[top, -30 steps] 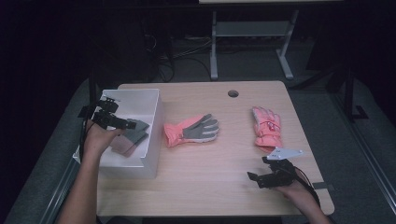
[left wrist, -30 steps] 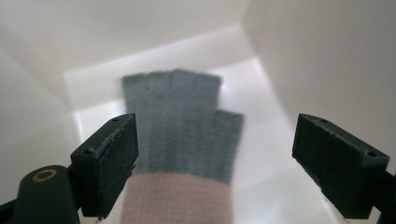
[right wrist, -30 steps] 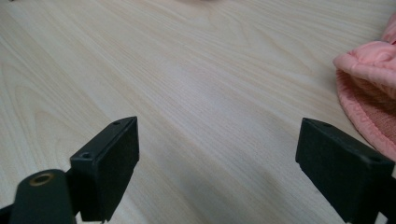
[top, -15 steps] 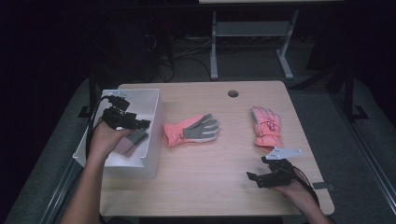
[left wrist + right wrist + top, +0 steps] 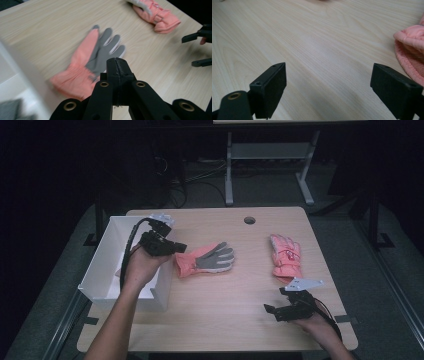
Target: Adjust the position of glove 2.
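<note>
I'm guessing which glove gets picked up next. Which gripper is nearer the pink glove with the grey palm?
Left. The left gripper hangs, jaws shut, just beside the pink glove with the grey palm at its cuff; the right gripper sits open near the table's front edge.

Right gripper low over the wooden table, its two black jaws set wide apart with bare tabletop between them. Pink glove lies on the table at the right edge, just beside the right jaw, partly cut off. Whether it touches that jaw is unclear.
</note>
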Demonstrator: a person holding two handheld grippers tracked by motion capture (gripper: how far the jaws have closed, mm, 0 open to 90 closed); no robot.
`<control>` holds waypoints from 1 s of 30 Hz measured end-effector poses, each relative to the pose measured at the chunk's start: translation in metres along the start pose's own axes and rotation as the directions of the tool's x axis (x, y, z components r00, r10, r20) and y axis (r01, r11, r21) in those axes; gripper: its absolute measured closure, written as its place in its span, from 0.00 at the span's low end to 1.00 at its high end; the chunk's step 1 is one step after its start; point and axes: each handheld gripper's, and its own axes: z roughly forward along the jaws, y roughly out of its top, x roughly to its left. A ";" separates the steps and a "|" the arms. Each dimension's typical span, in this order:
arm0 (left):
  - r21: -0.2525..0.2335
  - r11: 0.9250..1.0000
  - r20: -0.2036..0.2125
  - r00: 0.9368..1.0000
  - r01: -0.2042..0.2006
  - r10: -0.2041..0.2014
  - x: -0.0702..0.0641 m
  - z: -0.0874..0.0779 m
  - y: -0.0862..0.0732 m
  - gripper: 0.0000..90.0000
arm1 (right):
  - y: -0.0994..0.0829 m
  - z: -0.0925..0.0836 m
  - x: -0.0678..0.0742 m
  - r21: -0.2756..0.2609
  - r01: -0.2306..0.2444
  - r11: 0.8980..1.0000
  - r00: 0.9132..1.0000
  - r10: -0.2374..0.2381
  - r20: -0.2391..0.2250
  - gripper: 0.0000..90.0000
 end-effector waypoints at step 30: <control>0.117 0.992 -0.180 0.983 0.056 -0.034 -0.001 0.128 0.008 1.00 | 0.002 0.000 0.005 -0.016 0.018 1.000 0.999 -0.018 -0.035 0.15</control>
